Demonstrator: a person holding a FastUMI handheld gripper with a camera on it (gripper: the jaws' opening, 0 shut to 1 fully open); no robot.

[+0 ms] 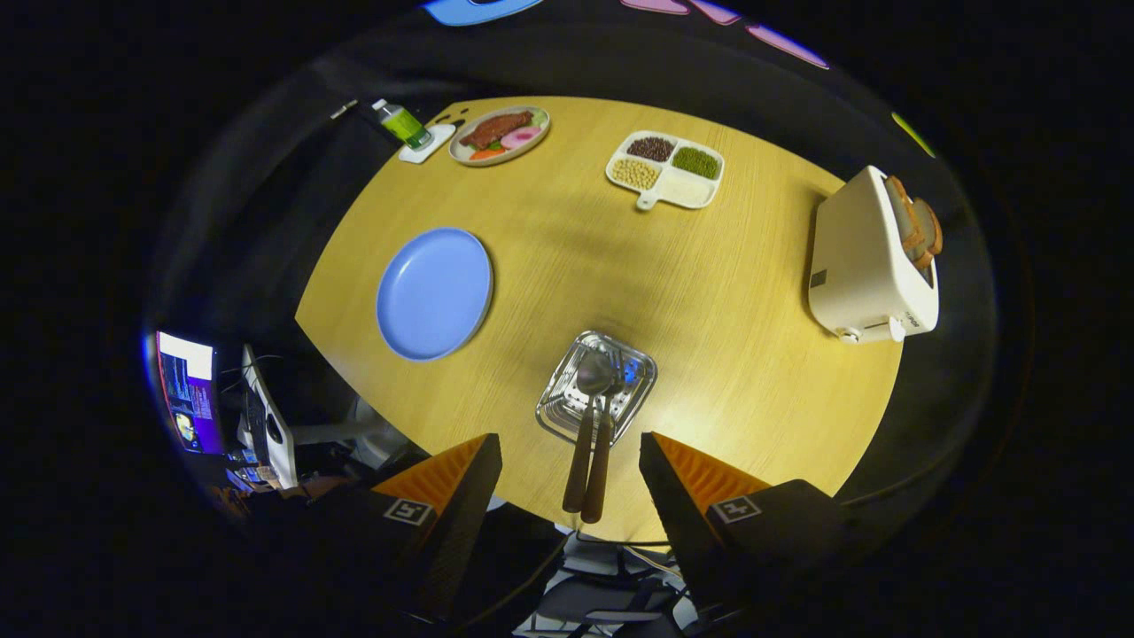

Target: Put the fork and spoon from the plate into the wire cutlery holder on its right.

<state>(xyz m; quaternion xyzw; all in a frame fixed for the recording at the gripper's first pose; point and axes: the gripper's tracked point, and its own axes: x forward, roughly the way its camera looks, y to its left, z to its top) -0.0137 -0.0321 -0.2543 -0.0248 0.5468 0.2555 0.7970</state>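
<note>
The wire cutlery holder (596,387) stands on the wooden table (726,301), just ahead of my fingers. A spoon (585,416) and a fork (604,443) with brown handles stand in it, heads down, handles leaning back toward me between the fingers. The blue plate (434,293) lies bare to the holder's left. My gripper (570,447) hovers high above the table's near edge, open, with nothing pressed between its fingers.
A white toaster (873,261) with bread slices sits at the right. A divided dish of beans (666,168), a plate of food (499,135) and a green bottle (403,124) line the far side. A monitor (188,390) glows below the table's left edge.
</note>
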